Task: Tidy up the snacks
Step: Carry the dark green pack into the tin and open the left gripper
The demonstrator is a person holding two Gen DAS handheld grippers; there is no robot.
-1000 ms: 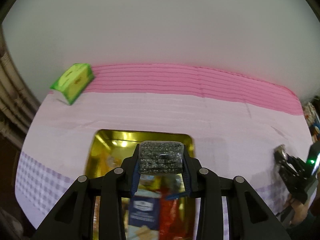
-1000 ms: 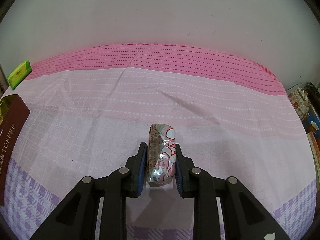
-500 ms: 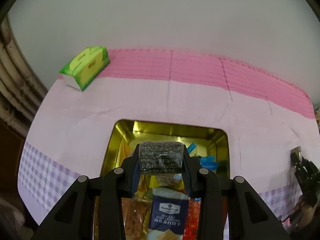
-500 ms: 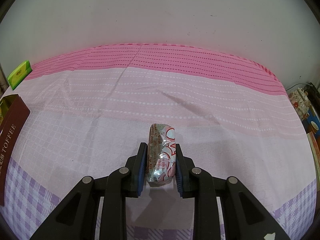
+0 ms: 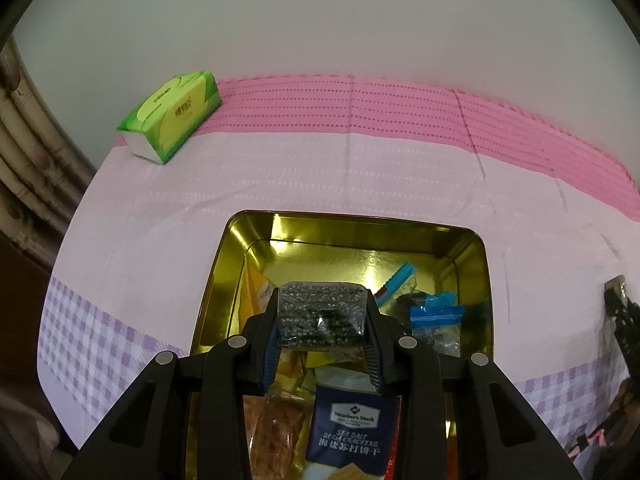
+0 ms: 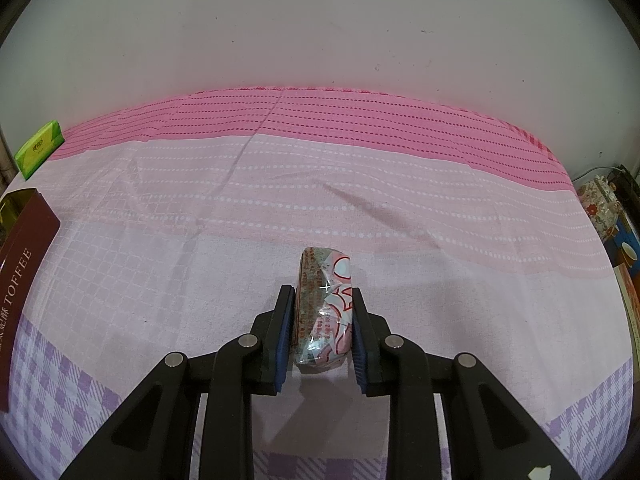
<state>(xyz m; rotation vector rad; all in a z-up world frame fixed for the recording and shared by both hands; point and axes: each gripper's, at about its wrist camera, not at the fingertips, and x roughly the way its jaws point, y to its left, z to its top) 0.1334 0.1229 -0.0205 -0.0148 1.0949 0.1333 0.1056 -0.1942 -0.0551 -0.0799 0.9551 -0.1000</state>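
My left gripper [image 5: 322, 318] is shut on a dark speckled snack bar in clear wrap [image 5: 322, 314], held over the open gold tin [image 5: 218, 280]. Inside the tin lie several snacks: a navy sea-salt cracker pack [image 5: 352, 424], blue-edged packets [image 5: 436, 314], yellow and orange wrappers. My right gripper [image 6: 323, 312] is shut on a pink, white and green wrapped snack [image 6: 325, 304] that stands on edge on the pink cloth. The right gripper also shows at the far right edge of the left wrist view as a dark shape [image 5: 624, 320].
A green tissue pack [image 5: 170, 114] lies at the back left near the wall. The tin's brown "TOFFEE" side [image 6: 20, 272] stands at the left edge of the right wrist view. Boxes and a floral item [image 6: 600, 204] sit beyond the table's right end.
My left gripper with the speckled bar has sunk lower and nearer over the tin, so more of its inside shows. The right gripper and its snack have stayed still.
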